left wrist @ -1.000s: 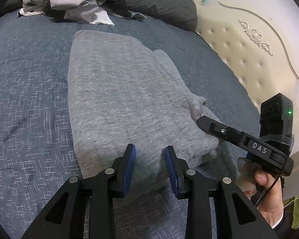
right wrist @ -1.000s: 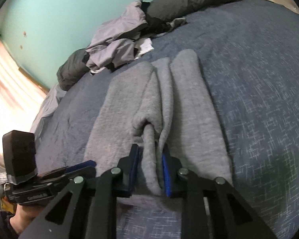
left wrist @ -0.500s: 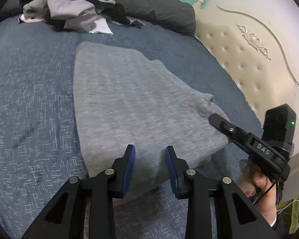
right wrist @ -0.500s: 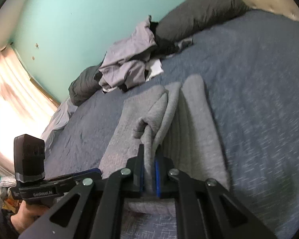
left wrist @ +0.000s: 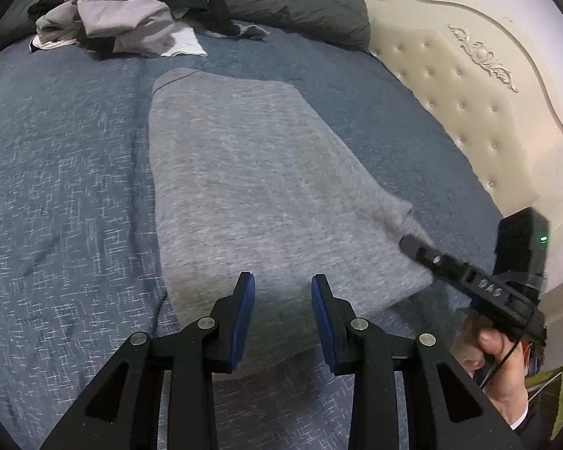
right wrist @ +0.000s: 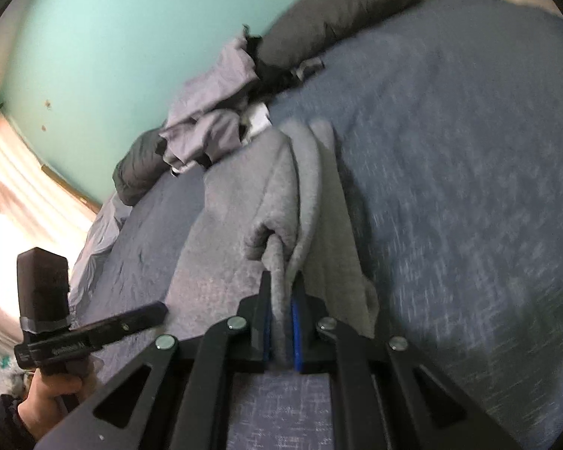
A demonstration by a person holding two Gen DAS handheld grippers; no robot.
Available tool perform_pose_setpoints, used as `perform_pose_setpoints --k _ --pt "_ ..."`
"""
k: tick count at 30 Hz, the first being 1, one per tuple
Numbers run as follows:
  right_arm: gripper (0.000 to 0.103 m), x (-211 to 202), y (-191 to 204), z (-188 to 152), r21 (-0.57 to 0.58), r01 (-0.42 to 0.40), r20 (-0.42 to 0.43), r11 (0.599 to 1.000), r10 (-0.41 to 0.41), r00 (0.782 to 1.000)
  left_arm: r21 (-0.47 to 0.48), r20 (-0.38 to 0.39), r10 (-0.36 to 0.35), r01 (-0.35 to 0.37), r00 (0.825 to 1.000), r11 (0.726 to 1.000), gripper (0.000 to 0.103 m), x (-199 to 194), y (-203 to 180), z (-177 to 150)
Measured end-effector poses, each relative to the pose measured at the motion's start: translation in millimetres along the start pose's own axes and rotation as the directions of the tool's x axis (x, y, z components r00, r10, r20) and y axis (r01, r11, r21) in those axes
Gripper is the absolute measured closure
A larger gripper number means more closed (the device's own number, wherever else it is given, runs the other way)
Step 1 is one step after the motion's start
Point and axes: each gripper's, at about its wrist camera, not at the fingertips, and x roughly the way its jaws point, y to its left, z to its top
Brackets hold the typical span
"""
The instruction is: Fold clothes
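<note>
Right gripper (right wrist: 280,318) has clamped and lifted the grey garment's (left wrist: 259,195) edge; garment runs lengthwise away; left gripper (left wrist: 282,318) fingers open

The grey garment (left wrist: 259,195) is soft, matt knit cloth with a heathered fleck. The bedspread (left wrist: 63,172) under it is blue woven cloth, matt, speckled with pale threads. Both claws, left claw (left wrist: 282,322) and right claw (right wrist: 280,324), are matt black plastic with silvery metal rivets and smooth blue pads (left wrist: 244,322). The headboard (left wrist: 469,112) at the bed's far right edge is cream, buttoned, faintly glossy upholstery. The pillow (left wrist: 296,11) is dull dark-grey cloth.
</note>
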Motion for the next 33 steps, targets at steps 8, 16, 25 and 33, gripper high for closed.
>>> perform_pose_setpoints --k 8,16,25,33 --pt "0.095 14.0 -6.6 -5.3 0.028 0.01 -0.075 1.0 -0.008 0.997 -0.015 -0.039 0.019 -0.02 0.999 1.0 0.069 11.9 10.0 -3.9" --pt "0.095 10.9 1.1 -4.2 -0.019 -0.006 -0.083 1.0 0.004 0.997 -0.073 -0.03 -0.008 0.006 1.0 0.997 0.07 20.6 24.9 -12.8" --pt "0.088 7.9 5.8 -3.3 -0.058 -0.015 -0.102 0.998 0.009 0.995 -0.073 -0.018 -0.019 0.018 1.0 0.997 0.07 19.4 26.5 -13.4" --pt "0.065 -12.3 -23.8 32.7 0.092 -0.035 -0.01 0.995 0.036 0.999 -0.079 -0.008 -0.07 0.069 0.998 0.994 0.07 13.1 36.0 -15.3"
